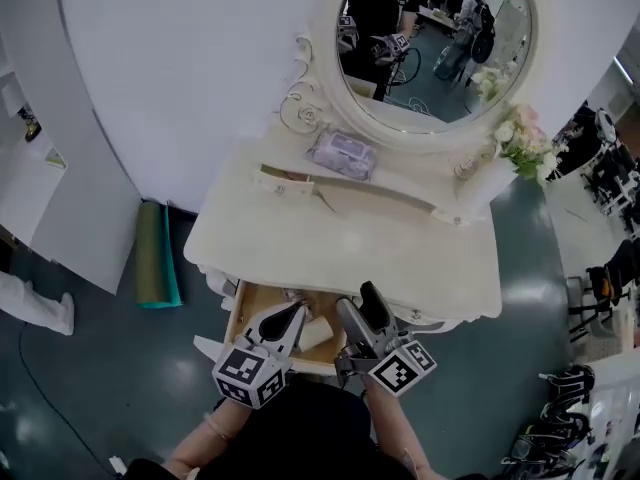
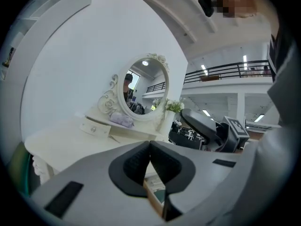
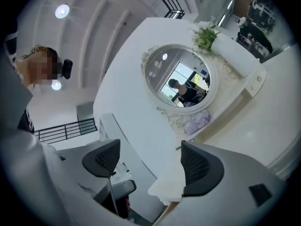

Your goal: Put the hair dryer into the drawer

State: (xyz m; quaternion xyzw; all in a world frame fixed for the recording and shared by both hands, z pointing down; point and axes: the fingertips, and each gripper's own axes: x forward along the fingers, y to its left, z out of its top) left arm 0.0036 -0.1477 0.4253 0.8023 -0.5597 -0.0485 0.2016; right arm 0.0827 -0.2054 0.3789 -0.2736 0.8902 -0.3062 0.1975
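The dressing table's wooden drawer (image 1: pixel 240 313) stands pulled open under the front edge of the cream tabletop (image 1: pixel 330 238). Pale items lie inside it, and I cannot make out the hair dryer among them. My left gripper (image 1: pixel 296 312) hovers over the open drawer; in the left gripper view its pads (image 2: pixel 162 161) meet with nothing between them, and a strip of the drawer (image 2: pixel 155 199) shows below. My right gripper (image 1: pixel 360 306) is beside it at the table's front edge, jaws wide apart and empty (image 3: pixel 148 161), pointing toward the oval mirror (image 3: pixel 181 79).
A purple packet (image 1: pixel 343 155) and a small shelf drawer (image 1: pixel 283 181) sit below the mirror (image 1: pixel 435 38). Flowers (image 1: pixel 522 138) stand at the back right. A rolled green mat (image 1: pixel 157 255) leans left of the table. Chairs and gear crowd the right floor.
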